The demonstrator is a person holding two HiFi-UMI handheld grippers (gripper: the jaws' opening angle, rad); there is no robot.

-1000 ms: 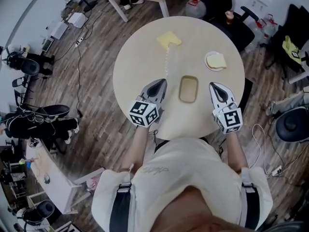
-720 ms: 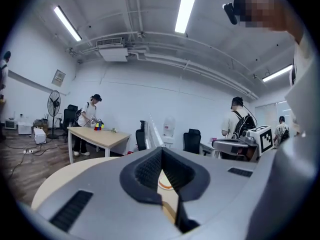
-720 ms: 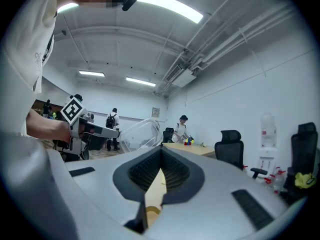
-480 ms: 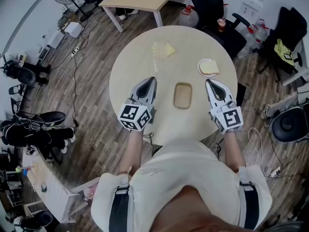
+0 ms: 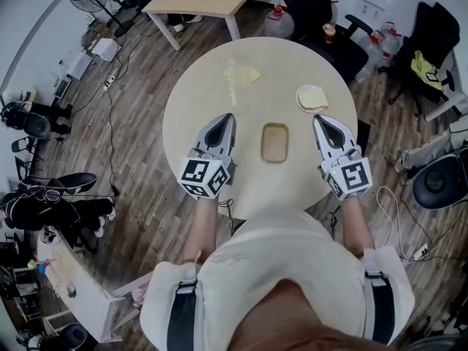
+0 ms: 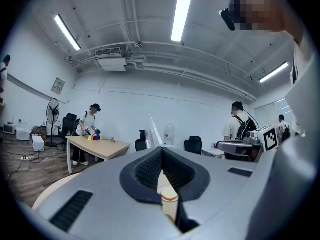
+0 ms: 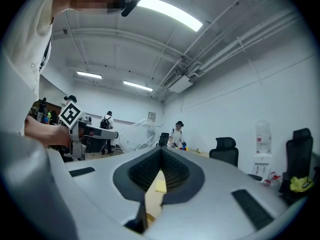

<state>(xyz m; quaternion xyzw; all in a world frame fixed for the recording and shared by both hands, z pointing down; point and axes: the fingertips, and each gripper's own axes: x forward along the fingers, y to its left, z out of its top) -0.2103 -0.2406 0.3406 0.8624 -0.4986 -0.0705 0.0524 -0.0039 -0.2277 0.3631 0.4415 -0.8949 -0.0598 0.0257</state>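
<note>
Status: left gripper (image 5: 227, 117) & right gripper (image 5: 319, 119) stayed clenched & empty, either side of tan tray (image 5: 274, 142), near but not touching. Tray sat mid round table (image 5: 212, 86), unmoved. Plate (image 5: 300, 102) w/ bread slice (image 5: 314, 96) likewise. Nothing grasped yet.

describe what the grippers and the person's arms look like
Both the left gripper and right gripper are grey, tapering shells with dark ribbed fingers, each carrying a white cube of black square markers. The person wears a cream short-sleeved top with dark straps.
</note>
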